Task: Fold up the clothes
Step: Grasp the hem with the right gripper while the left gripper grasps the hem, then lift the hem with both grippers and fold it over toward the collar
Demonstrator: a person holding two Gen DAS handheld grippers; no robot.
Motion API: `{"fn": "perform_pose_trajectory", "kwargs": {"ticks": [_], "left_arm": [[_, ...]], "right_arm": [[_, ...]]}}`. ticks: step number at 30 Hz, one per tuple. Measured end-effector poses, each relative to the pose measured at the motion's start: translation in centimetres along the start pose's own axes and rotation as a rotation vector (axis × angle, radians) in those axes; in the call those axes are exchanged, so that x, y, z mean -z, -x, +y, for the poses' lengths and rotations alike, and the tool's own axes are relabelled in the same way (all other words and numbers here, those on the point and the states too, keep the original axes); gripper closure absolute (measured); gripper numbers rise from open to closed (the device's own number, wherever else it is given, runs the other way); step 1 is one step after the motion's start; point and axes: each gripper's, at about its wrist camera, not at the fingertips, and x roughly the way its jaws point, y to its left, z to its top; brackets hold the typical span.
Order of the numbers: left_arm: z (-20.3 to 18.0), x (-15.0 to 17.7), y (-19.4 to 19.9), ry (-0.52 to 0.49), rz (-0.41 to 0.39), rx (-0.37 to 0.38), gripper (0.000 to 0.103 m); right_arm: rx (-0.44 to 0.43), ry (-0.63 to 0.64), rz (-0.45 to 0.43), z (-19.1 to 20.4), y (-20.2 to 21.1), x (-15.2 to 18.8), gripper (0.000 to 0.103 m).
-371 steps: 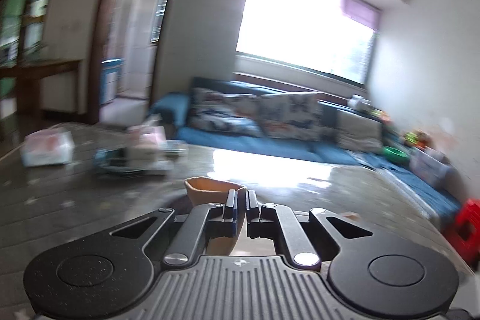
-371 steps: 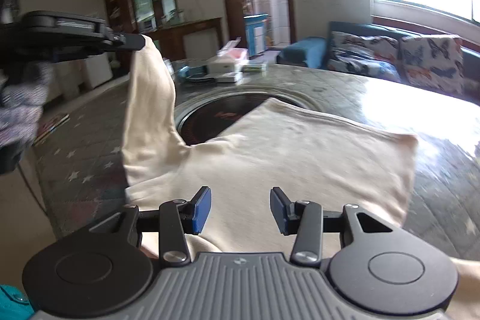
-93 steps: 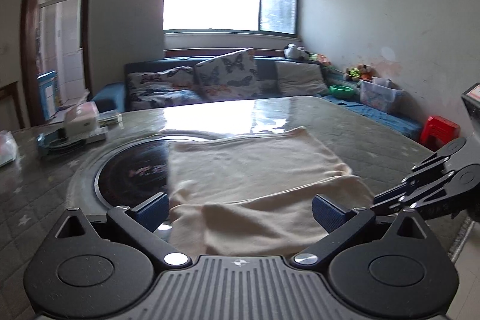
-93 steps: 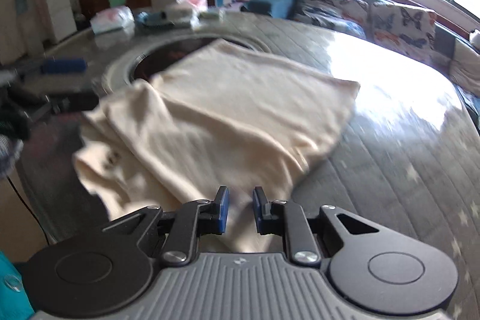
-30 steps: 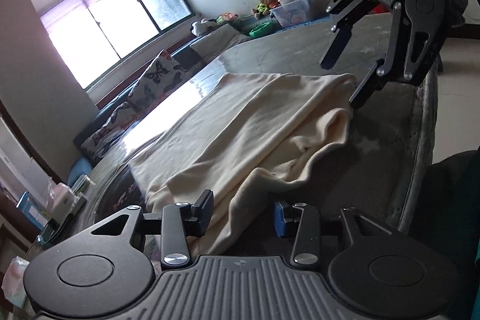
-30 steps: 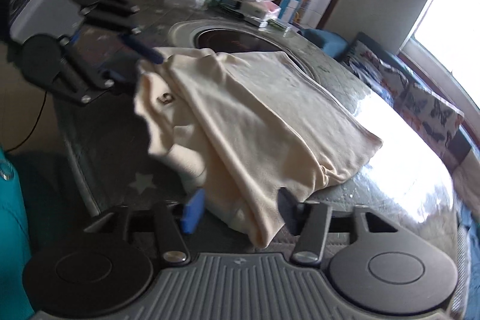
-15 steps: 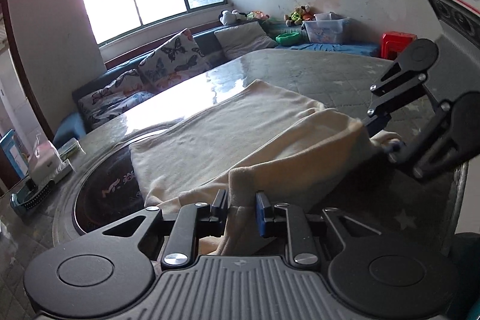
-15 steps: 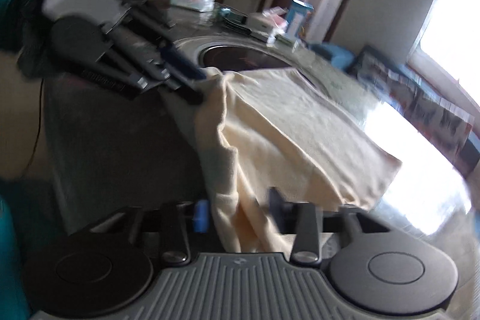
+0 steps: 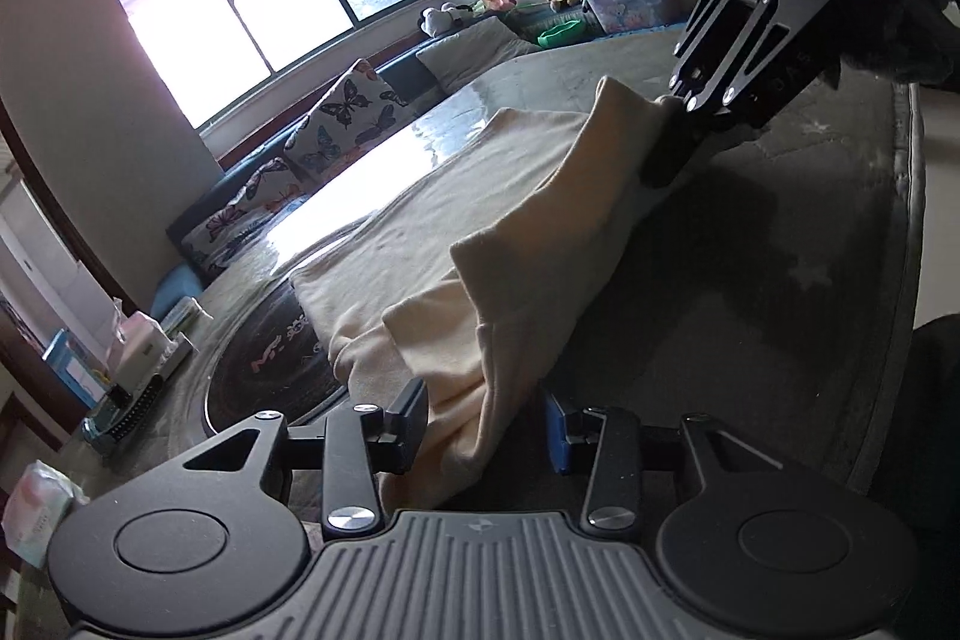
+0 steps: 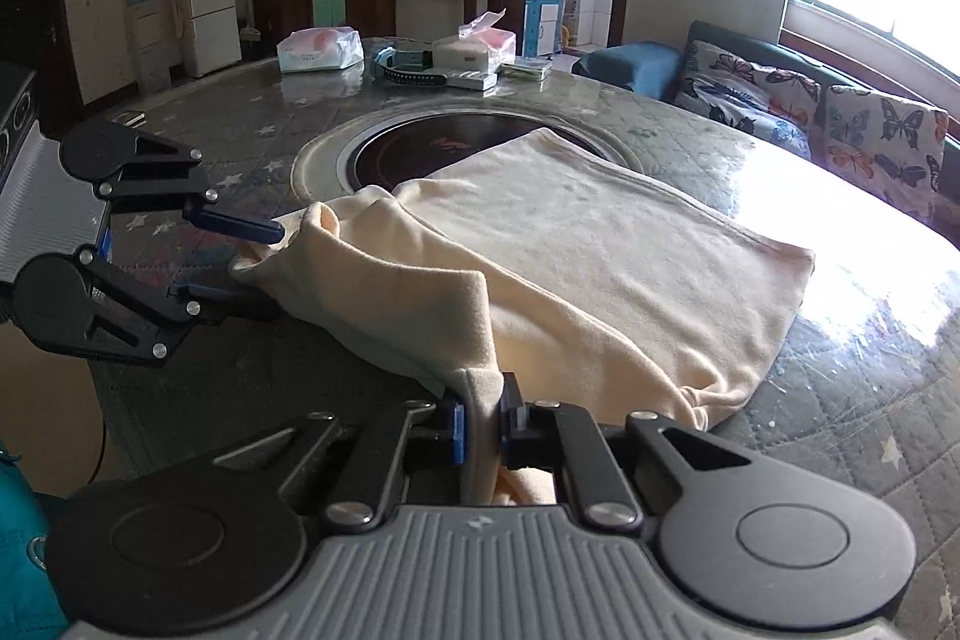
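Since a second ago the near fold of the cream garment (image 10: 600,244) has risen off the table (image 10: 870,400): it then sagged in a slack heap at the table edge, and now it stretches as a raised ridge between the two grippers. The right gripper (image 10: 480,418), then spread wide around the cloth, has clamped its blue pads on a bunched corner. The left gripper (image 9: 486,418) had nearly pinched the fabric half a second ago; its jaws are opening now, with a hanging fold between them that touches the left pad and stands clear of the right one.

There is one garment, one large round table with one dark round inset (image 10: 432,148) at its middle, two grippers, and one sofa (image 10: 840,118) under the window carrying at least two butterfly-print cushions. On the far side of the table lie one plastic-wrapped tissue pack (image 10: 321,49), one tissue box (image 10: 474,46) and a few smaller items too small to name.

The garment lies mostly flat on the table, its far end overlapping the inset. In the right wrist view the flat part runs long from the inset toward the sunlit right edge, while the lifted ridge runs crosswise from the left gripper down to the right gripper at the near rim.
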Motion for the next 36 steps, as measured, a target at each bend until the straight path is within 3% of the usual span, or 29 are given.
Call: {"fn": "perform_pose_trajectory", "kwargs": {"ticks": [1,4,13,21,28,32,36], "left_arm": [[0.1,0.0,-0.1,0.004,0.006,0.000,0.086],[0.5,-0.2,0.2,0.045,-0.002,0.004,0.096],[1.0,-1.1,4.8,0.134,-0.064,0.038,0.098],[0.3,-1.1,9.1,0.198,-0.072,0.085,0.098],[1.7,-3.6,6.2,0.215,-0.110,0.026,0.098],[3.4,-6.0,3.1,0.219,-0.128,-0.003,0.098],[5.0,-8.0,-1.5,0.252,-0.095,-0.017,0.098]], "right_arm": [[0.005,0.004,-0.004,0.1,0.0,0.1,0.095],[0.021,0.007,-0.019,0.4,0.2,0.1,0.096],[0.031,0.054,-0.070,1.8,3.8,0.0,0.097],[-0.064,0.061,-0.043,4.3,8.9,1.5,0.097],[-0.053,-0.002,-0.055,3.2,9.1,0.6,0.097],[-0.021,-0.053,-0.072,0.5,8.2,-1.1,0.097],[0.001,-0.110,-0.067,-3.2,6.1,-2.7,0.097]]}}
